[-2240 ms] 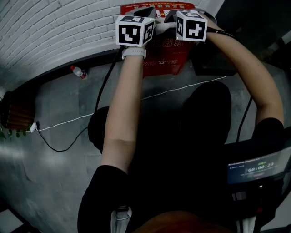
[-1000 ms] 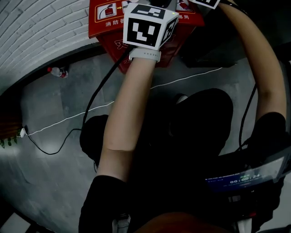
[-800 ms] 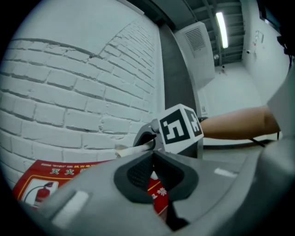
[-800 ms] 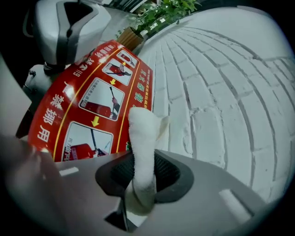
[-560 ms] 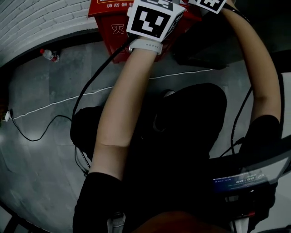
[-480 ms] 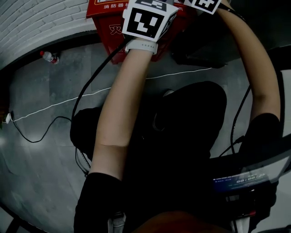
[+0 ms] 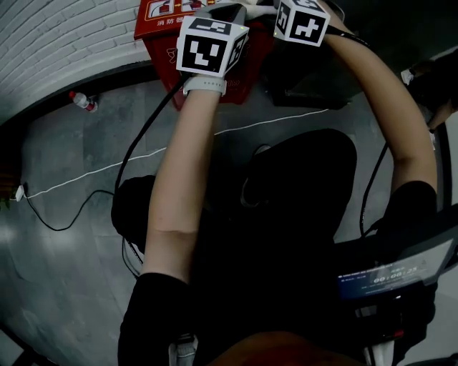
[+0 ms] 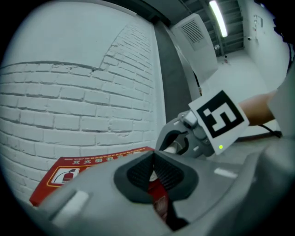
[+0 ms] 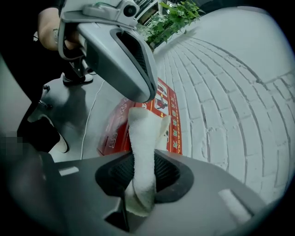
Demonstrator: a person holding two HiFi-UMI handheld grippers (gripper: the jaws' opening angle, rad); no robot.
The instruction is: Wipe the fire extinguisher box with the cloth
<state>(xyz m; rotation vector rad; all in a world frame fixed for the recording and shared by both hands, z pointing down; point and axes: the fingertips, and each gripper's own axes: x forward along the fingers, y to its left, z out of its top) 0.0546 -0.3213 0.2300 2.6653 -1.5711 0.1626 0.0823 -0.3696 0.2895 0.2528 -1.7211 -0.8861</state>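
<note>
The red fire extinguisher box stands on the floor against the white brick wall, its labelled lid facing up. My right gripper is shut on the white cloth, which sticks up out of the jaws above the box. Just left of it, my left gripper hovers over the lid's near edge with its pads pressed together and nothing held. In the head view both marker cubes, left and right, sit side by side over the box; the fingertips are cut off at the top edge.
A plastic bottle lies on the grey floor by the wall, and a white cable runs across it. A dark case stands right of the box. Green plants grow further along the wall. A small screen hangs at my waist.
Both marker cubes have dropped a little lower in the head view, and the right one now shows in full. More of the box lid shows at the top. Both grips are unchanged.
</note>
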